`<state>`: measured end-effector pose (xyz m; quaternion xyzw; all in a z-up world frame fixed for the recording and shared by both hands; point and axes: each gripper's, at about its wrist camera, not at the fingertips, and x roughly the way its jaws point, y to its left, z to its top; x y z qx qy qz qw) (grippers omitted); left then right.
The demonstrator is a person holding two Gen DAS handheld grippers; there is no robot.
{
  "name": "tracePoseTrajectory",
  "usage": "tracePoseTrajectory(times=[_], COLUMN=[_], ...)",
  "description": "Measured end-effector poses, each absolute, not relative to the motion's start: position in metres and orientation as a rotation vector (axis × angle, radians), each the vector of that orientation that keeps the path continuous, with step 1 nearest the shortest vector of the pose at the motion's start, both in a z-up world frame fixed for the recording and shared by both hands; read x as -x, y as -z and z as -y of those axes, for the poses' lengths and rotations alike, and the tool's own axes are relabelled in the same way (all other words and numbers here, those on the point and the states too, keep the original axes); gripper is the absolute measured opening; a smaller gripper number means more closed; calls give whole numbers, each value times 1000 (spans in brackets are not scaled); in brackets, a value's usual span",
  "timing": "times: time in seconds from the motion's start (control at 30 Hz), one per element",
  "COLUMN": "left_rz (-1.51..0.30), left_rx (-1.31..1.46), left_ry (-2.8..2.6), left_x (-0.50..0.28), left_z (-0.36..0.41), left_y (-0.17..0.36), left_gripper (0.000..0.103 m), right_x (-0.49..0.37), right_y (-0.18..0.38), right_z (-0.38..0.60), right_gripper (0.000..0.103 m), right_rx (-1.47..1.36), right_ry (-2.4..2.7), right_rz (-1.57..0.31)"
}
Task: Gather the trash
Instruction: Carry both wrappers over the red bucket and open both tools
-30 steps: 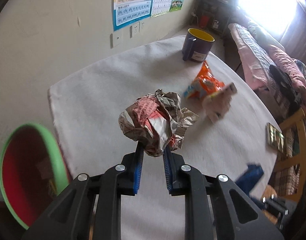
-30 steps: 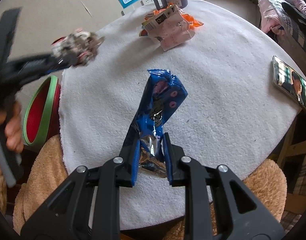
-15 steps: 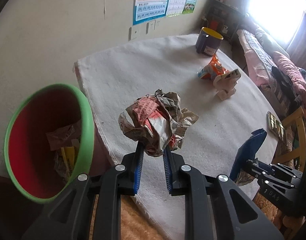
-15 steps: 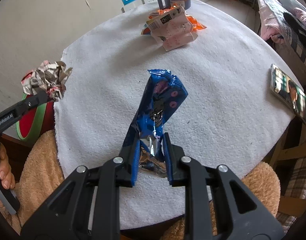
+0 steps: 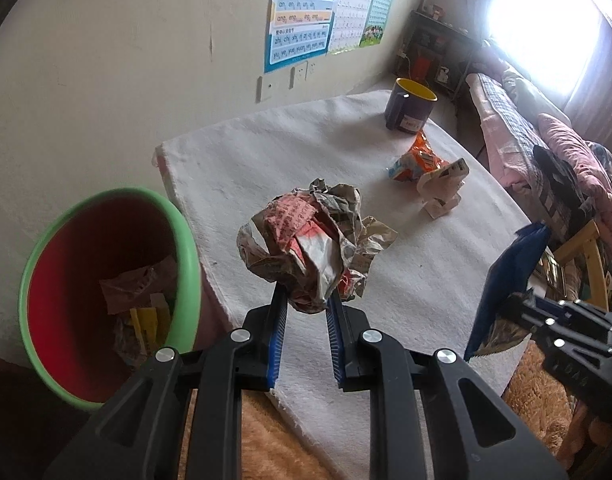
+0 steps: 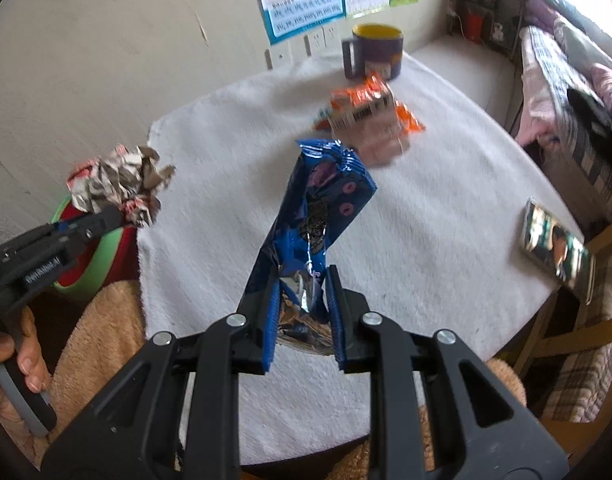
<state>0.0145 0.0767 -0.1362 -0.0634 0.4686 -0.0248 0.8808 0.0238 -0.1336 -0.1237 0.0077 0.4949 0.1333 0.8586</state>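
Note:
My left gripper [image 5: 305, 300] is shut on a crumpled paper ball [image 5: 309, 240], held in the air over the table's left edge beside the bin. The green-rimmed red bin [image 5: 106, 292] stands left of the table with scraps inside. My right gripper [image 6: 304, 280] is shut on a blue snack wrapper [image 6: 317, 216], lifted above the white-covered table [image 6: 425, 216]. The right wrist view shows the left gripper [image 6: 118, 212] and paper ball [image 6: 118, 184] above the bin [image 6: 94, 276]. An orange wrapper [image 5: 417, 158] and a pale carton [image 5: 441, 192] lie on the table.
A purple mug [image 5: 409, 106] with a yellow inside stands at the table's far side. A phone [image 6: 557, 244] lies near the right edge. A bed [image 5: 545, 148] and a wooden chair [image 6: 565, 332] are to the right. Tan plush cover [image 6: 102, 332] hangs below the table front.
The left gripper carried the paper ball leftward to the bin's side, bringing the bin fully into its view. The right gripper lifted the blue wrapper up from the table.

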Motion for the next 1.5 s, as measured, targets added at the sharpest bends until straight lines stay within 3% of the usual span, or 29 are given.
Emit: tracePoseTrajectory(times=[1.5], left_rz=[-932], left_rx=[308], left_ry=[-167], left_x=[25], left_z=[-199], left_y=[147], left_gripper=[18], right_x=[-20], right_y=[100], right_z=[-13], right_gripper=[22], right_rx=[169], right_ry=[-528], right_rz=[-1026])
